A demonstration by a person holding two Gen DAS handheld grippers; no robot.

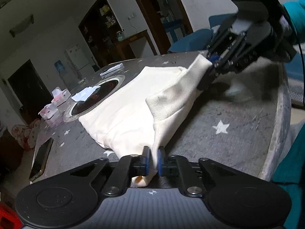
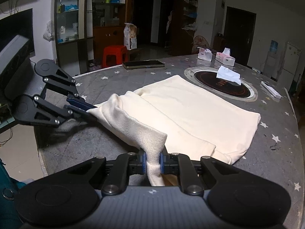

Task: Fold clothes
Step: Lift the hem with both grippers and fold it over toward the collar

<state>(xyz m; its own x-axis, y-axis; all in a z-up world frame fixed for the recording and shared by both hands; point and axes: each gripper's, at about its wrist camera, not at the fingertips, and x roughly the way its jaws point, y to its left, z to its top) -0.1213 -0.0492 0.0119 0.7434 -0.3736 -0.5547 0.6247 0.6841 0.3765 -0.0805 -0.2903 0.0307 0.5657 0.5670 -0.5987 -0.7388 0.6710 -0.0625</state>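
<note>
Pinching the near hem of the cream garment (image 2: 192, 110) with both my left gripper (image 1: 153, 159) and right gripper (image 2: 153, 161) at the table's (image 2: 266, 162) near edge, I'd lift both corners level and carry them evenly toward the far edge

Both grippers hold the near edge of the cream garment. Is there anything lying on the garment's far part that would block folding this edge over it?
Nothing visible does. The left gripper and right gripper pinch the cream garment, whose flat far part is bare. The white tissue lies beyond it on the round cooktop.
</note>
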